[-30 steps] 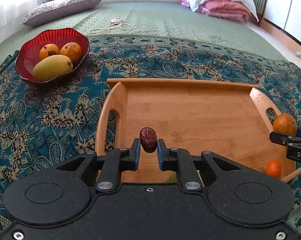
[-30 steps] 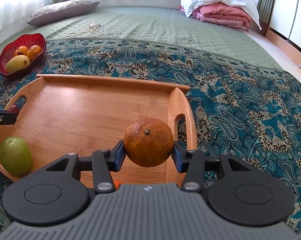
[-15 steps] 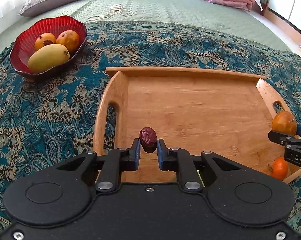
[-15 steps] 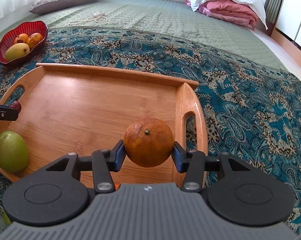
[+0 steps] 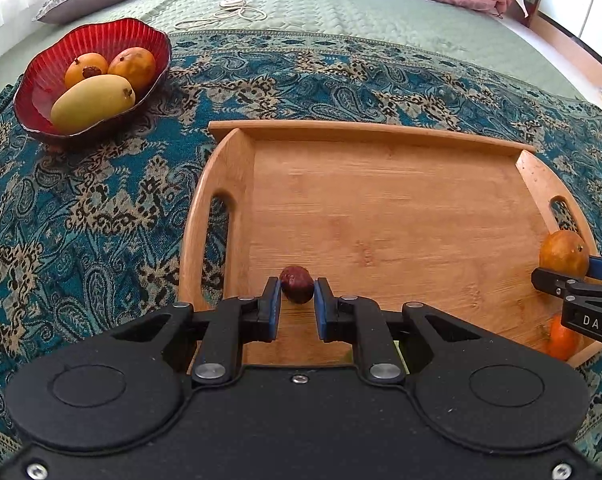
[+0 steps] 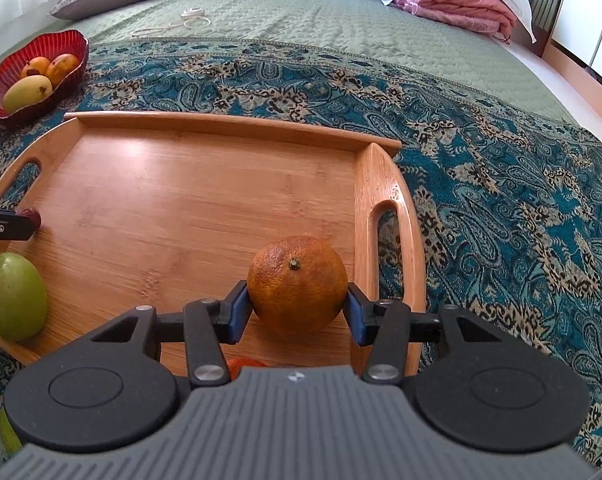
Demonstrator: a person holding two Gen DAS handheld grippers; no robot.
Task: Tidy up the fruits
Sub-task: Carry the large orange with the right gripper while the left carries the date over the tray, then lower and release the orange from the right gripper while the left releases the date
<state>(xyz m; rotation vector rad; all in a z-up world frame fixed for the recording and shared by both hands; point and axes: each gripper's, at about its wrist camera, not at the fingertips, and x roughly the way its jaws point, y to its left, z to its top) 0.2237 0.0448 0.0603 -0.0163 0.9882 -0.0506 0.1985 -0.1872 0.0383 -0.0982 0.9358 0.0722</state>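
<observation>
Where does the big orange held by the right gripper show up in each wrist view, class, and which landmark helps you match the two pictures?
Left wrist view: the big orange sits at the far right edge, over the wooden tray's right handle.
Right wrist view: the big orange is at lower centre, clamped by the right gripper.
Shared landmark: the red bowl of fruit, upper left in both.

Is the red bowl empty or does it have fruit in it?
Not empty. The red bowl holds a yellow mango and two orange fruits behind it.
</observation>
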